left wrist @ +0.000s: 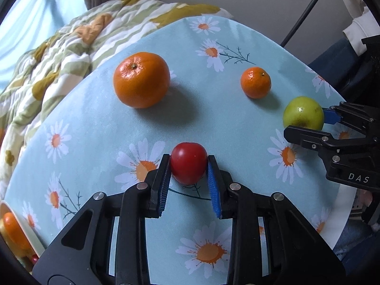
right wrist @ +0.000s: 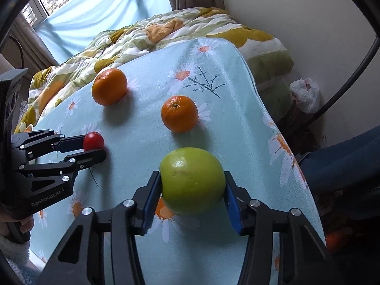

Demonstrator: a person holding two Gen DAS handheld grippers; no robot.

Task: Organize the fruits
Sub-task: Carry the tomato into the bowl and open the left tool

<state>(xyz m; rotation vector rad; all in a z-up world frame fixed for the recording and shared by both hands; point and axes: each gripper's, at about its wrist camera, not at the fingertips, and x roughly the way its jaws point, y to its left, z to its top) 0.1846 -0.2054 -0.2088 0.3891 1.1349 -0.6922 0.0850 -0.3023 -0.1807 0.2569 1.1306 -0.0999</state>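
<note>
My left gripper (left wrist: pixel 188 163) is shut on a small red fruit (left wrist: pixel 188 162) that sits low over the daisy-print tablecloth; it also shows in the right wrist view (right wrist: pixel 93 140). My right gripper (right wrist: pixel 192 182) is shut on a green apple (right wrist: pixel 192 180), which appears at the right of the left wrist view (left wrist: pixel 303 113). A large orange (left wrist: pixel 141 79) and a small mandarin (left wrist: pixel 255 82) lie farther back on the cloth. They also show in the right wrist view, the large orange (right wrist: pixel 109 86) and the mandarin (right wrist: pixel 179 113).
The light blue tablecloth (left wrist: pixel 99 123) covers a table beside a quilted bed cover (left wrist: pixel 71 40). A plate rim (left wrist: pixel 9 210) with orange fruit sits at the far left edge. A white plastic bag (right wrist: pixel 305 93) lies on the floor at right.
</note>
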